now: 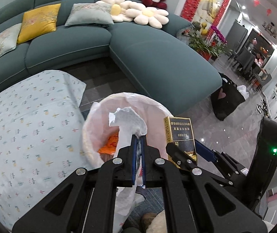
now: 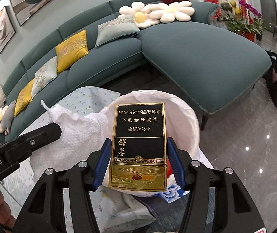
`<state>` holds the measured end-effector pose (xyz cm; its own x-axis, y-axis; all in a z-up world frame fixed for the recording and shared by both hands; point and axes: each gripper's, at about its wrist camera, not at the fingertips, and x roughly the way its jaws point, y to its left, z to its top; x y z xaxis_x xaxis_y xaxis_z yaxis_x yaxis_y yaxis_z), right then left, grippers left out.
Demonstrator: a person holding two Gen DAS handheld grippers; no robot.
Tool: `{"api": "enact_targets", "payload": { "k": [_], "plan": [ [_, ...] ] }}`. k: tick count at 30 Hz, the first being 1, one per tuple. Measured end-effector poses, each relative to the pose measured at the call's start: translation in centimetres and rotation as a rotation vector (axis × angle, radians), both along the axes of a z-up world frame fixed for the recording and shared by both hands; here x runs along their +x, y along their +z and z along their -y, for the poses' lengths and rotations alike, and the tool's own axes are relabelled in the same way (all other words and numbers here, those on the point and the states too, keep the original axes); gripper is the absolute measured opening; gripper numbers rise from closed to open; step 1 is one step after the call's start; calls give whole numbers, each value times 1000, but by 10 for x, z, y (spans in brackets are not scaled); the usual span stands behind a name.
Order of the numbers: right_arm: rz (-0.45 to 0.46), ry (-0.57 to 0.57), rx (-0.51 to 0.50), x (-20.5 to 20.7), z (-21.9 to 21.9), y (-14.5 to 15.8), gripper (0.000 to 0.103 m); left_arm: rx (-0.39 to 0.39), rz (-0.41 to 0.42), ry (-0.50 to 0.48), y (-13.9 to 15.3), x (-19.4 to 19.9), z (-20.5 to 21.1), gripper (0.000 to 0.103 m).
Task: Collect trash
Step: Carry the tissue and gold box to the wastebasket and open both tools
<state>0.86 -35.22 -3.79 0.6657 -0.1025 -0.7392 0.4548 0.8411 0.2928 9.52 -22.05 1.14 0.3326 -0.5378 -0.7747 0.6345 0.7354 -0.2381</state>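
1. Lined trash bin: the reference landmark, standing beside the table with the patterned cloth; orange scraps lie inside.
2. Left gripper: jaws pressed together on a crumpled paper towel, held above the bin's opening, table side.
3. Right gripper: jaws clamped on the sides of a black-and-gold cigarette box, held over the bin's near rim.
4. Risk: the towel's loose tail hangs outside the rim and may drape over it; the box, released early, could strike the rim and fall outside.
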Motion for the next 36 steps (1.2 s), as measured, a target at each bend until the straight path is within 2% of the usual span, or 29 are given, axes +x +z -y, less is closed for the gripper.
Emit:
{"api": "enact_targets", "payload": {
  "k": [16, 21, 25, 32, 34, 36],
  "plan": [
    [-3, -6, 8, 9, 17, -8, 55, 10, -17, -2, -16, 10, 28, 7],
    [-1, 9, 6, 15, 16, -10, 55, 14, -18, 22, -18, 15, 27, 24],
    [-2, 16, 1, 21, 16, -9, 55, 14, -11, 35, -18, 18, 26, 32],
    [-8, 28, -5, 25, 14, -9, 55, 22, -9, 65, -21, 24, 19, 35],
    [-11, 33, -8, 26, 12, -9, 55, 25, -4, 79, -21, 25, 17, 43],
    [-13, 37, -10, 29, 9, -9, 55, 26, -1, 87, -21, 25, 14, 43]
  ]
}}
